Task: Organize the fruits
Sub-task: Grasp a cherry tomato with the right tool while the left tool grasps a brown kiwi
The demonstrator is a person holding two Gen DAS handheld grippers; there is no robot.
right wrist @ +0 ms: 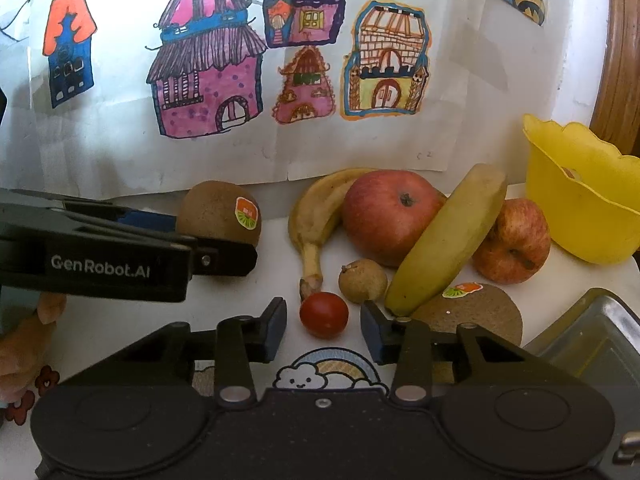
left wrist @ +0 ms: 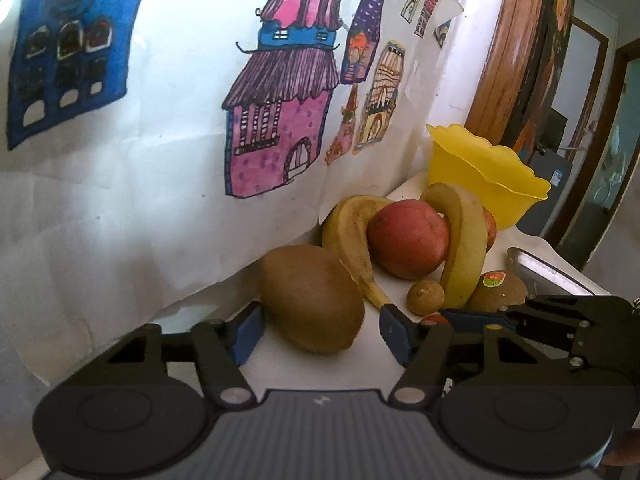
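My left gripper (left wrist: 320, 330) is open with its jaws either side of a brown kiwi (left wrist: 312, 298), not closed on it; the same kiwi (right wrist: 220, 212) and left gripper (right wrist: 224, 240) show in the right wrist view. My right gripper (right wrist: 324, 326) is open around a small red tomato (right wrist: 324, 315) without pinching it. Behind lie two bananas (right wrist: 444, 240) (right wrist: 316, 216), a large red apple (right wrist: 390, 216), a smaller apple (right wrist: 514, 242), a small brown round fruit (right wrist: 362, 281) and a second kiwi (right wrist: 476, 312). A yellow bowl (right wrist: 580, 192) stands at the right.
A wall hung with house drawings (right wrist: 208, 72) backs the white tabletop (right wrist: 120, 320). A metal tray (right wrist: 592, 340) sits at the front right. A wooden frame (left wrist: 508, 40) rises behind the bowl (left wrist: 480, 168). A rainbow sticker (right wrist: 328, 372) marks the table near me.
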